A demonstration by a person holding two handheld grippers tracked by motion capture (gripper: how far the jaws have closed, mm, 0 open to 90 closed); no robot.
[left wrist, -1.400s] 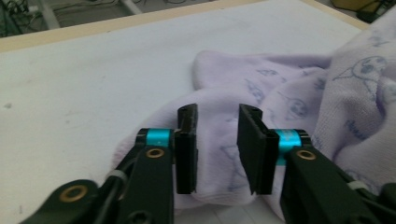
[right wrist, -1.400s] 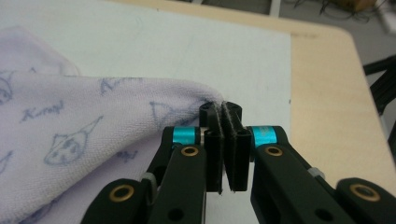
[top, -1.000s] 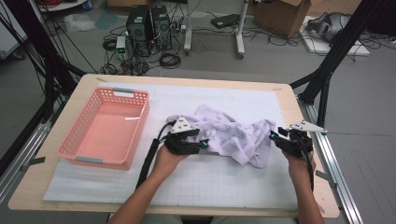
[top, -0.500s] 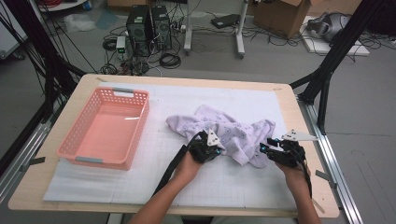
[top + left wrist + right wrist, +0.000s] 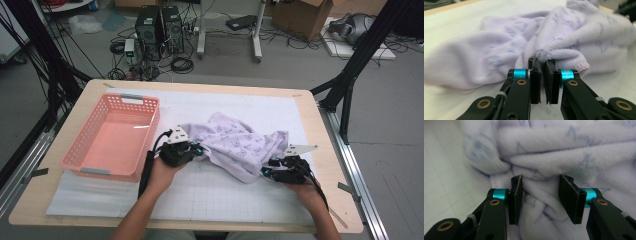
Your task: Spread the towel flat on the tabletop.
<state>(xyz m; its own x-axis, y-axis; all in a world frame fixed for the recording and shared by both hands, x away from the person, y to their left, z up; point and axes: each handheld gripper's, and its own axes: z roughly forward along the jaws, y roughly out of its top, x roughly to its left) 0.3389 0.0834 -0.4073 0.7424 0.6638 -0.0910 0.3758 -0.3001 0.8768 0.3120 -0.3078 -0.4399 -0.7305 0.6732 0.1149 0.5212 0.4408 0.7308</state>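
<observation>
- Left gripper (image 5: 199,149) is pinching the lilac cloth's (image 5: 240,145) hem, jaws having just closed.
- Right gripper (image 5: 266,173) is straddling a fold, jaws apart.
- Pink basket (image 5: 150,135) is sitting just left.

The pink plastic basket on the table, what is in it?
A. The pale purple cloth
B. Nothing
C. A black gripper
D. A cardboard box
B: in the high view the pink plastic basket shows a bare floor, while the crumpled pale purple printed cloth lies on the white mat beside it.
</observation>
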